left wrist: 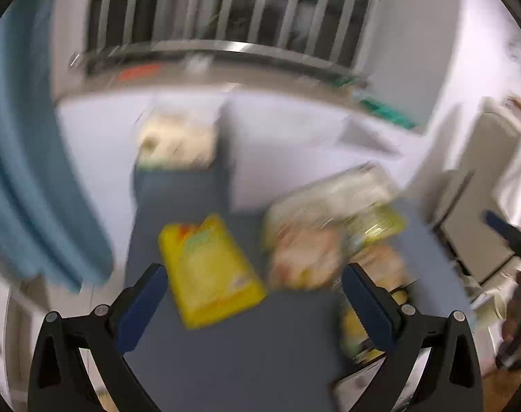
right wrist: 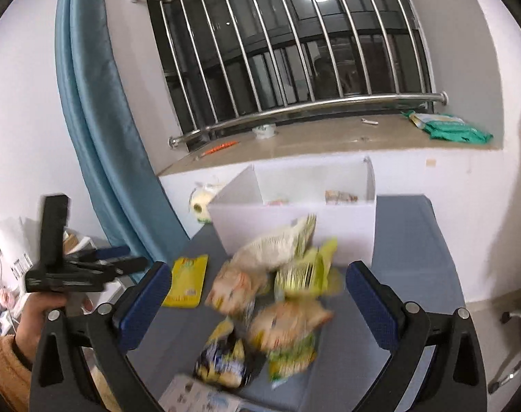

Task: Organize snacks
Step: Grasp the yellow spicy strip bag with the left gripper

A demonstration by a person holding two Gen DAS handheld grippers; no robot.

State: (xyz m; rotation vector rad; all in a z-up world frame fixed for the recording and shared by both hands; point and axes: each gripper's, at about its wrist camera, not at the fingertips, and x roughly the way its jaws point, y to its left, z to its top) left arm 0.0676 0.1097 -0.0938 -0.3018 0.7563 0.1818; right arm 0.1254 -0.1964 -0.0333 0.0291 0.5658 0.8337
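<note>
Snack packets (right wrist: 277,295) between gaping right gripper (right wrist: 257,295)

On the grey surface (right wrist: 415,240), a heap of snack packets (right wrist: 277,295) fills the middle, just before the white divided box (right wrist: 294,219). Bare room lies right of the heap and between it and the yellow packet (right wrist: 186,281). A blue curtain (right wrist: 99,130) bounds the left.

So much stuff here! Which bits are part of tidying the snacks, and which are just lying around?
Part of the job:
- yellow packet
- pile of snack bags
- white box
- left gripper and right gripper, both open and empty

Just lying about:
- green packs on the windowsill
- tape roll
- blue curtain
</note>
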